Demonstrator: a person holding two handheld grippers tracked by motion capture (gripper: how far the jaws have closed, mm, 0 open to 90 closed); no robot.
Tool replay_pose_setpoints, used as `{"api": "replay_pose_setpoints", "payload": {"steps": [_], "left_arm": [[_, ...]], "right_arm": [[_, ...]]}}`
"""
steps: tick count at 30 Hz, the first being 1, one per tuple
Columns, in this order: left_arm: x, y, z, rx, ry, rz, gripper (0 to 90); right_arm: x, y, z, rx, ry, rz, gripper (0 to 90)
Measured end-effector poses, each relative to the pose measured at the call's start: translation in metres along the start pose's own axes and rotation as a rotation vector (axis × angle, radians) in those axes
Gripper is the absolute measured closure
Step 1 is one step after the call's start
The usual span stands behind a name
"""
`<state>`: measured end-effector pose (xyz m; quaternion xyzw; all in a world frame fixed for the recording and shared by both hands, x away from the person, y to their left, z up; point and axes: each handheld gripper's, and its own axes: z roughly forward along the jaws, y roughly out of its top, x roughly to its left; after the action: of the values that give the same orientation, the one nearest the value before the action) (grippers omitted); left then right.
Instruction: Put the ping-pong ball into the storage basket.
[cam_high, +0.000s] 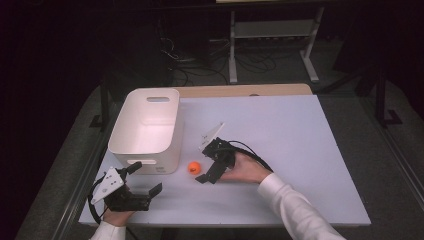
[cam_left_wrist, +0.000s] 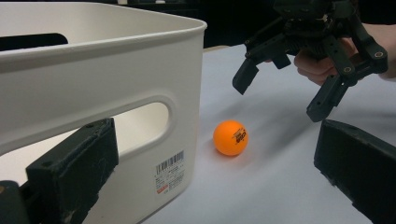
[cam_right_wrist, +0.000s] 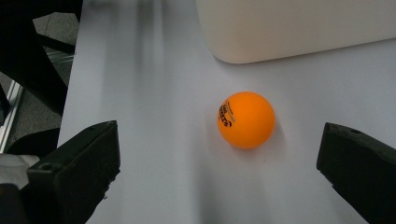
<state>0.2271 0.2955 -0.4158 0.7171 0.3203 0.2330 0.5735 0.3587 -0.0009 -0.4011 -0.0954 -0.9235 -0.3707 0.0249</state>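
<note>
Smooth round orange ball (cam_right_wrist: 246, 120) – rt tongs (cam_high: 204, 171) spread wide.

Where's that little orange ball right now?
In the high view the orange ball lies on the table, just right of the white bin's near corner, with the open right gripper close beside it, not touching.

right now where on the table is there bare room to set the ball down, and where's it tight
Free: the wide stretch of table right of the right gripper, out to the far and right edges. Also the near strip between the left gripper and the sleeve. Crowded: around the orange ball, hemmed between white bin and right gripper.
</note>
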Motion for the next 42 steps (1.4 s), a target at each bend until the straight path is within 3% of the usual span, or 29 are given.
{"api": "replay_pose_setpoints", "payload": {"steps": [19,30,36,42], "left_arm": [[0.000,0.000,0.000,0.001,-0.001,-0.001,0.0],[0.000,0.000,0.000,-0.002,-0.001,-0.006,0.0],[0.000,0.000,0.000,-0.004,-0.004,-0.006,0.0],[0.000,0.000,0.000,0.001,-0.004,0.001,0.0]], "right_arm": [[-0.003,0.004,0.020,0.018,0.014,-0.008,0.0],[-0.009,0.005,0.025,0.007,0.024,0.016,0.0],[-0.012,0.003,0.029,0.012,-0.005,0.020,0.0],[-0.016,0.002,0.030,-0.007,0.013,0.040,4.9]]}}
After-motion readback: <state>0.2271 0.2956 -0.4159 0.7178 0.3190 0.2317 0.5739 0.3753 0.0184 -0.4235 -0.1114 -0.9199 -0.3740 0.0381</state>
